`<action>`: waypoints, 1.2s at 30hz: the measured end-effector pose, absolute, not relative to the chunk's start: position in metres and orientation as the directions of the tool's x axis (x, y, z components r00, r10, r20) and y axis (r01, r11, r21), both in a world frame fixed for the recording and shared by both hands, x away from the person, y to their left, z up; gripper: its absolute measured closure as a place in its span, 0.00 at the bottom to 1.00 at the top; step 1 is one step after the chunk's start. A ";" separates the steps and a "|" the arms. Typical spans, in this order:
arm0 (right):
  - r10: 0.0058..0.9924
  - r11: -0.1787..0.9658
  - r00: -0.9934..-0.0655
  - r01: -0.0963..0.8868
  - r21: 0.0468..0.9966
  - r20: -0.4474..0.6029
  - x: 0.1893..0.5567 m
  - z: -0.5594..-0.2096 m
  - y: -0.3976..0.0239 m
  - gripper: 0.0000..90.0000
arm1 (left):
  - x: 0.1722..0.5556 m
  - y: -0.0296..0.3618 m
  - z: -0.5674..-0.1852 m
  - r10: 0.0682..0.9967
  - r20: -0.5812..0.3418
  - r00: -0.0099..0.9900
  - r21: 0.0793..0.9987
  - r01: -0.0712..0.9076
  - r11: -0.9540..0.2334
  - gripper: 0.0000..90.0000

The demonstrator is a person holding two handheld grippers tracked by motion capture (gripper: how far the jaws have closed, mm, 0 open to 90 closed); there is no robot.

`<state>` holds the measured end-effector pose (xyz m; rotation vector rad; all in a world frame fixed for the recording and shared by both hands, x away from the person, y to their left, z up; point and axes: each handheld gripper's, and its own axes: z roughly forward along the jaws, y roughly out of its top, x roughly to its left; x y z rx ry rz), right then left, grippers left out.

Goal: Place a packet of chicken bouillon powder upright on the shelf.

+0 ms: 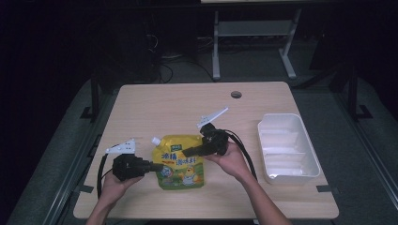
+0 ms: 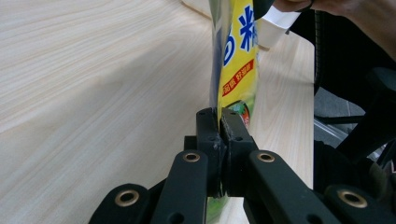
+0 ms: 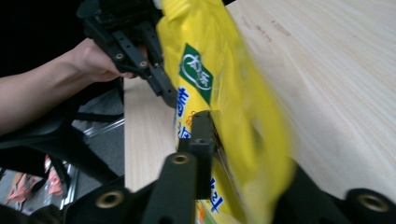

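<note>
item: yellow spouted pouch (image 1: 179, 162), printed film with a white capped spout at its upper left corner. location: near the front edge of the wooden surface (image 1: 155, 108), between the two hands; a white tray (image 1: 287, 146) stands well apart to the right.

handling, as judged: soft and floppy, the film buckles and shifts its fill when lifted; glossy skin likely slippery; probably moderate in weight, sagging between grip points. best taken at the flat sealed side edges, where there is thin film to pinch and no bulge to squeeze; the spout is the one stiff part.

left tongs (image 1: 158, 166): closed down on the pouch's left edge; in the left gripper view (image 2: 219, 122) the two pads meet with only the film between them.

right tongs (image 1: 187, 152): over the pouch's upper right part; in the right gripper view (image 3: 215, 133) one jaw lies against the film and the other is hidden behind it, so it looks clamped on the pouch.
</note>
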<state>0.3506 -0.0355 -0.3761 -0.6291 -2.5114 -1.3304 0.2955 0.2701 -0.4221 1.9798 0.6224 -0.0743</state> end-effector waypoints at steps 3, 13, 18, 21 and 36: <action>0.251 0.514 -0.889 0.457 0.726 0.382 0.348 -0.375 -0.036 0.98 | 0.295 0.270 -0.422 0.399 -0.308 0.864 0.819 0.454 -0.351 0.95; 0.255 0.508 -0.902 0.432 0.745 0.349 0.343 -0.364 -0.048 0.99 | 0.296 0.276 -0.422 0.432 -0.297 0.852 0.825 0.456 -0.333 0.74; 0.267 0.508 -0.906 0.423 0.750 0.329 0.342 -0.356 -0.058 0.99 | 0.296 0.278 -0.422 0.448 -0.288 0.846 0.823 0.458 -0.336 0.68; 0.273 0.504 -0.905 0.424 0.753 0.327 0.342 -0.351 -0.064 0.99 | 0.296 0.279 -0.423 0.455 -0.286 0.843 0.819 0.461 -0.340 0.66; 0.289 0.490 -0.909 0.411 0.769 0.301 0.340 -0.321 -0.100 0.99 | 0.295 0.280 -0.425 0.486 -0.248 0.838 0.801 0.460 -0.384 0.60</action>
